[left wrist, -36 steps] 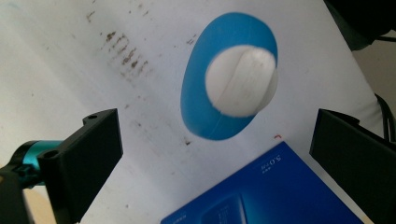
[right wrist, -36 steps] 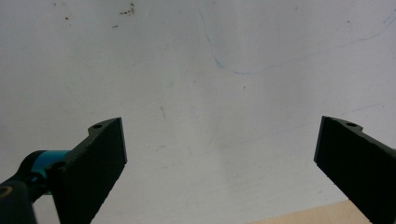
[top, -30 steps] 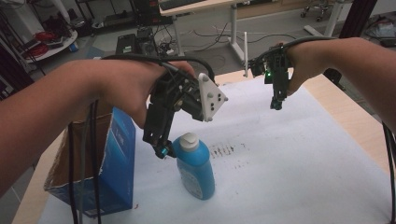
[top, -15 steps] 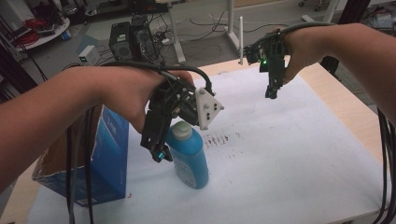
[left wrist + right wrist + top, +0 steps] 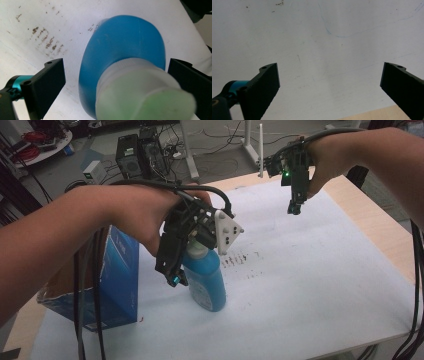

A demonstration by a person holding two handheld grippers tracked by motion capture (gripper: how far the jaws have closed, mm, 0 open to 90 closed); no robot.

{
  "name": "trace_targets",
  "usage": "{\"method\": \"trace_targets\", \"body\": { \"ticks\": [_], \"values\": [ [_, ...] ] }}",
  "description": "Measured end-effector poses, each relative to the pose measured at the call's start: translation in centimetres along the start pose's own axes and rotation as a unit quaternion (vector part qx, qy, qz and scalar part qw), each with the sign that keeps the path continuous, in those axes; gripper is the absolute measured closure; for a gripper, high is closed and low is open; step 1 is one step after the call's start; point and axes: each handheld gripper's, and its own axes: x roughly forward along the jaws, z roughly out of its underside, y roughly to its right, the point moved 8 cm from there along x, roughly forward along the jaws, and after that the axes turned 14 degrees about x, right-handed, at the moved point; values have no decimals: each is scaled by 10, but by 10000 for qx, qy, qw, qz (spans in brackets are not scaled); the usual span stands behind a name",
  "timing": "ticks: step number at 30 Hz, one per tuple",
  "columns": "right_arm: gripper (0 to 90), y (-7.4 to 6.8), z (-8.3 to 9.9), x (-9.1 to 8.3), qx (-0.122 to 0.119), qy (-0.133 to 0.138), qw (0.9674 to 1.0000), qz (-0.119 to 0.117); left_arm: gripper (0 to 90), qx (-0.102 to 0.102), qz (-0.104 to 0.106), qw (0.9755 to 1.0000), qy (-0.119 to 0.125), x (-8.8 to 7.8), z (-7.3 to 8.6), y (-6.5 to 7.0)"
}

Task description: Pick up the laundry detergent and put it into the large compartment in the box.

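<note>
A blue bottle (image 5: pixel 209 285) with a pale green cap lies tilted on the white sheet (image 5: pixel 310 285), cap toward the person. My left gripper (image 5: pixel 186 270) is down over the cap end and stands open. In the left gripper view the cap (image 5: pixel 140 97) and the blue bottle body (image 5: pixel 120 42) sit between the two black jaws, with a gap on the left side. The left gripper's midpoint (image 5: pixel 116 82) falls on the cap. My right gripper (image 5: pixel 295 206) hangs open above the sheet's far right part. In its own view, the right gripper (image 5: pixel 329 85) has bare white sheet between its jaws.
An open blue cardboard box (image 5: pixel 120 275) stands at the table's left, close beside the left hand and bottle. Brown specks mark the sheet (image 5: pixel 240 259) just right of the bottle. Bare wooden tabletop (image 5: pixel 382 232) runs along the right edge. Cables trail from both forearms.
My left gripper has come down from beside the bottle's top until its jaws straddle the cap. The right gripper has stayed open and hovering at the far right.
</note>
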Motion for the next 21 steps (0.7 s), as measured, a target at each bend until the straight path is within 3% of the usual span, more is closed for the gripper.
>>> {"method": "trace_targets", "body": {
  "ticks": [21],
  "values": [
    [14,3,2,2,17,-28,10000,-4,26,53,1,9999,93,7,-1,-3]
  ]
}}
